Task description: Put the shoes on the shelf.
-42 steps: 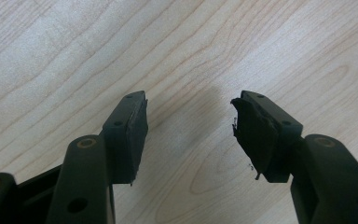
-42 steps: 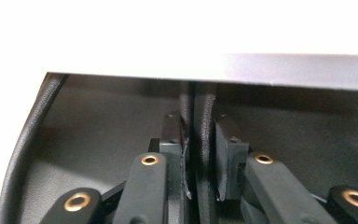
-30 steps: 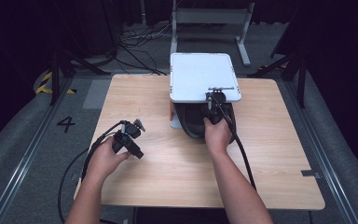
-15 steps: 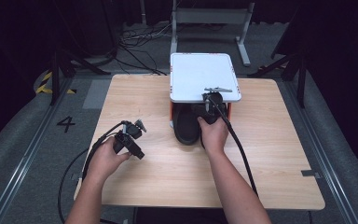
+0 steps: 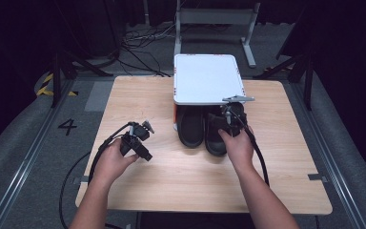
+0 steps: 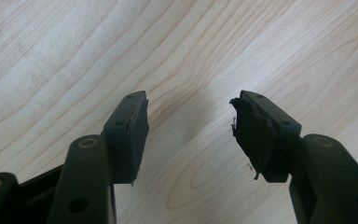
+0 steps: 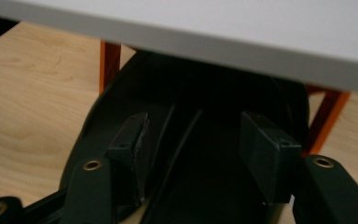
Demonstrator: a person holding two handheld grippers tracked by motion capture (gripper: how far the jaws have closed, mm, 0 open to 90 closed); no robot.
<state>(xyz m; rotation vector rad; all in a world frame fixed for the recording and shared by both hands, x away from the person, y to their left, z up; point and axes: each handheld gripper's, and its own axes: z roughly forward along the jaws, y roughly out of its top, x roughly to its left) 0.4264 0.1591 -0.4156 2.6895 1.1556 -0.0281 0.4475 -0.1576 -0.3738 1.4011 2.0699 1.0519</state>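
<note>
Shoes are seen at the far middle of the bench: a left black shoe and a right black shoe, side by side and touching, heels toward the near edge. Their toes are hidden under a white shelf carried on orange legs; how far the shoes reach beneath it cannot be told. In the high view only one orange leg is glimpsed at the shelf's near left corner, and the rest of the frame is covered by the white top.

The right gripper is held over the right shoe, just near of the shelf's edge, so that much of that shoe is covered by the gripper and the hand behind it. Its jaws have just been opening and now stand partly apart. In the right gripper view the shoe's dark upper lies between and beyond the pads, but no pad is seen pressing on it; the black-on-black surfaces make the exact gap hard to judge. The shelf's white edge crosses the top of that view, blurred.

The left gripper is held low over bare wood at the left of the bench, well apart from the shoes. Its jaws are parted about halfway with nothing between them; the rubber on one pad looks torn.

Cables are trailed from both grippers off the near edge.
</note>
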